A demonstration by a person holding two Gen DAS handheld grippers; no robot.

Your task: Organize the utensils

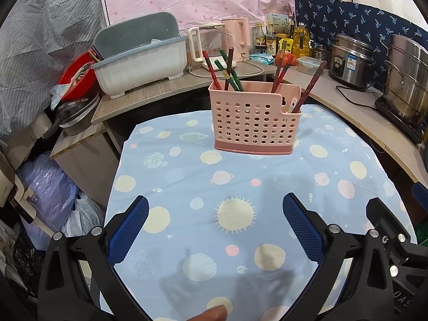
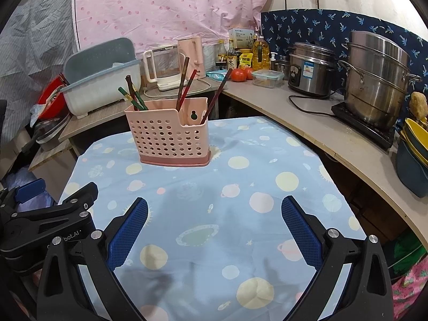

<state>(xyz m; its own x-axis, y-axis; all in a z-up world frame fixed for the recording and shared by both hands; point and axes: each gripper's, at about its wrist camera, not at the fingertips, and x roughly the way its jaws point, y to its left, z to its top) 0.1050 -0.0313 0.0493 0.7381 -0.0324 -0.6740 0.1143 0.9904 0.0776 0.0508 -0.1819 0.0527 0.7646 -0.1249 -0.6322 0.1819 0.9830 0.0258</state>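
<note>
Chopsticks (image 1: 278,76) stand tips-down in the pink holder (image 1: 254,123), leaning outward; left gripper (image 1: 215,214) and right gripper (image 2: 214,215) jaws wide apart, empty.

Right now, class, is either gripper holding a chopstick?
No: the left gripper and right gripper both stand open and empty over the tablecloth, while the chopsticks stand in the pink holder.

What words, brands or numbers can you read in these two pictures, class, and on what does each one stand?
"bot.AI": end of a longer word, on the left claw's black body.
"DAS": partial, on the right claw's black body.
Rice cooker sticker: too small.
Sauce bottle labels, yellow packet: blurred.
White box: unreadable.
</note>
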